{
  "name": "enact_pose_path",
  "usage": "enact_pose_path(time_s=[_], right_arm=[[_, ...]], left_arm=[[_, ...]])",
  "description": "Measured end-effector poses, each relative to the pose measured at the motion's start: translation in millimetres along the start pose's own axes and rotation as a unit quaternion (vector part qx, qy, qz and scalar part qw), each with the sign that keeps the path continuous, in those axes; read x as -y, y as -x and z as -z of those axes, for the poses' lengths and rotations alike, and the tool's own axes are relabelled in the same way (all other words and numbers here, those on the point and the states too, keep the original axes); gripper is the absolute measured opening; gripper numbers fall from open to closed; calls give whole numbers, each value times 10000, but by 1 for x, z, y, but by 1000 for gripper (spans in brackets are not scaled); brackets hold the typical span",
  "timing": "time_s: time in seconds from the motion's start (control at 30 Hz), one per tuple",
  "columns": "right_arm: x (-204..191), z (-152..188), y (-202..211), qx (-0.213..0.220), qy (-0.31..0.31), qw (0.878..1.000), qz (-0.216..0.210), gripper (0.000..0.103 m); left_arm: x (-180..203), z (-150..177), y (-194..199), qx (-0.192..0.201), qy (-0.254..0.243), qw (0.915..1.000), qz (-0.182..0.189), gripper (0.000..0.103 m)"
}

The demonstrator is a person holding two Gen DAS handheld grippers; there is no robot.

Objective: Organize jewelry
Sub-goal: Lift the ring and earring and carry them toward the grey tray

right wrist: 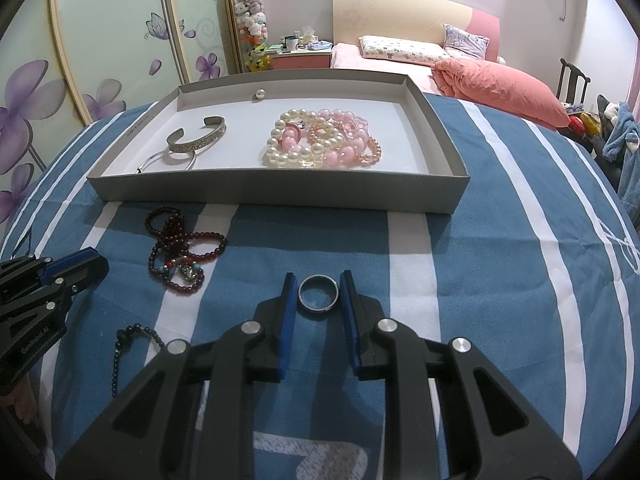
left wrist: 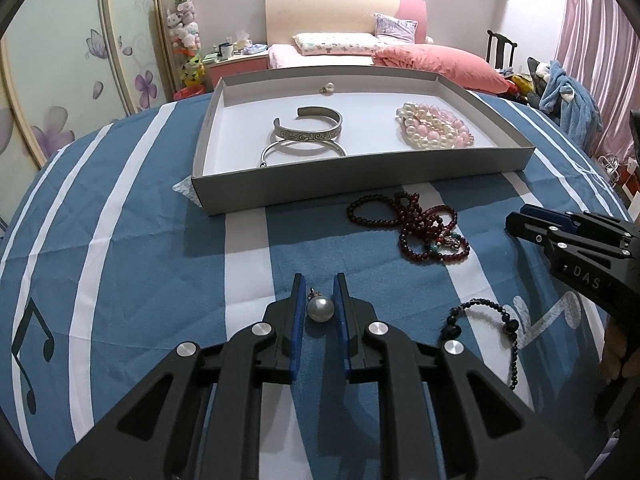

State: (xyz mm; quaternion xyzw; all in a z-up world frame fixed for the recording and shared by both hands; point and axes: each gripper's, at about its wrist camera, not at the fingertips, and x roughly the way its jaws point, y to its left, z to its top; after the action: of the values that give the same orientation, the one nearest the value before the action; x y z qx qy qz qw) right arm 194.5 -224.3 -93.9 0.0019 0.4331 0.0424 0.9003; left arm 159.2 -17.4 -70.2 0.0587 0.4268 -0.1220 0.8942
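Left gripper (left wrist: 320,280) low over the blue-and-white striped cloth (left wrist: 132,248), jaws parted a little wider than the pearl pendant (left wrist: 320,309) lying between them. Small gaps show on both sides of the pearl; neither blue pad appears to touch it, though the view is foreshortened and contact on the right side cannot be ruled out. Pendant's metal cap points away from the camera.

Right gripper (right wrist: 317,278) likewise down at the cloth, jaws open, straddling a silver ring (right wrist: 319,293) that lies flat. Clear gap each side of the ring; nothing gripped.

Grey tray (left wrist: 360,184) sits further back on the cloth, white inside. Contents:
- engraved silver cuff (left wrist: 308,131), left of centre, resting on a thin wire bangle (left wrist: 302,152) just in front of it
- heap of pearl and pink bead bracelets (right wrist: 320,140) on the right side
- a single small pearl piece (left wrist: 329,88) against the far wall

Outside the tray, on the cloth:
- tangle of dark red bead bracelets (left wrist: 420,228) just in front of the tray's near wall, with a few turquoise beads and a metal charm in it
- dark blue bead strand (left wrist: 496,328) nearer the camera, to the right of the left gripper and between the two grippers

Each gripper shows at the edge of the other's view, side by side, well apart.

Background: bed with a pink duvet (right wrist: 500,84), wardrobe doors with purple flowers (right wrist: 100,60).
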Motion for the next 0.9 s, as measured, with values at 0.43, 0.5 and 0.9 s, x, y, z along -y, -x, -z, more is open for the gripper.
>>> enact_pose_path(time_s=[0.43,0.5,0.9], right_arm=[[0,0,0,0,3,10000,5,22],[1,0,0,-1,2,10000,7,22],[-2,5,3,-5,-52,9998,186,22]], left_arm=[[0,0,0,-4,-13,10000,-19,16],[0,0,0,-4,-8,10000,-12,15],[2,2,2,-19,-70,9994,-334,14]])
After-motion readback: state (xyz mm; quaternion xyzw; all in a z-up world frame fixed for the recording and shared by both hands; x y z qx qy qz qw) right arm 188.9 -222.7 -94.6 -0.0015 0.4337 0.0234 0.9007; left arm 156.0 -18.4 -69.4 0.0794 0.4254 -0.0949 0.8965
